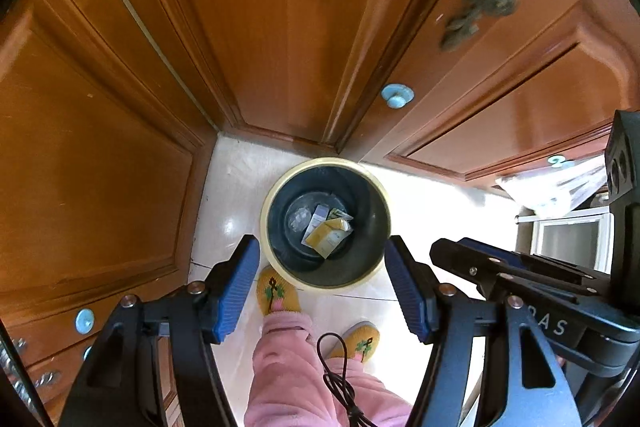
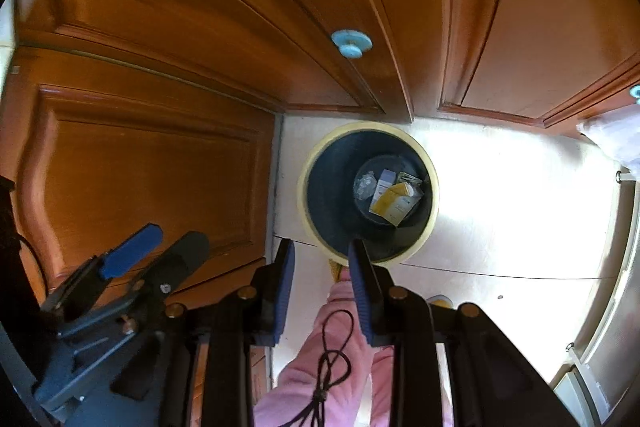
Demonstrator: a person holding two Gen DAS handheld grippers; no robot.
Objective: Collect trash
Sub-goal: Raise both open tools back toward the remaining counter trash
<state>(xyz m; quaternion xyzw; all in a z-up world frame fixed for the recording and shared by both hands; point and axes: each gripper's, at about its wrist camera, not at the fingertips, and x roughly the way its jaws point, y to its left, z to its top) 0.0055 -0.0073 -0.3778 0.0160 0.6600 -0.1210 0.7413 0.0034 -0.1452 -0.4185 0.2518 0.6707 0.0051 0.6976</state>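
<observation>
A: Bin (image 1: 325, 223), one, round, cream rim, dark liner, standing on the pale tiled floor (image 1: 232, 195) in the corner formed by the wooden cabinet doors (image 1: 280, 27). Contents?

B: Cartons (image 1: 326, 235), yellow and white, flattened, several, lying at the bottom; beside them something clear and crumpled (image 1: 300, 221), probably film or a bag, too small to tell.

A: Left claw (image 1: 322, 287)?

B: Spread wide, nothing between the blue pads (image 1: 236, 287), hovering above the near rim of the bin. In the right wrist view it shows at the lower left (image 2: 154, 247), equally empty.

A: Right claw (image 2: 322, 287)?

B: Parted only a narrow way, holding nothing; the near rim of the bin and a pink pyjama leg (image 2: 332, 367) show through the gap. A thin black cable (image 2: 332, 347) hangs loose over that leg.

A: Other items?

B: Yellow slippers (image 1: 276, 293), a pair, the nearer one touching the bin's base. Blue knobs (image 1: 397, 95) on the doors. White plastic bag (image 1: 556, 187) at the far right, by the lower door.

A: Judgement on the step?

B: Both claws empty over a bin that already holds trash, so I take it a drop is complete and the next piece is wanted. Done well: lift both claws straight up, clear of the rim, before turning away, and keep the cable from snagging.
</observation>
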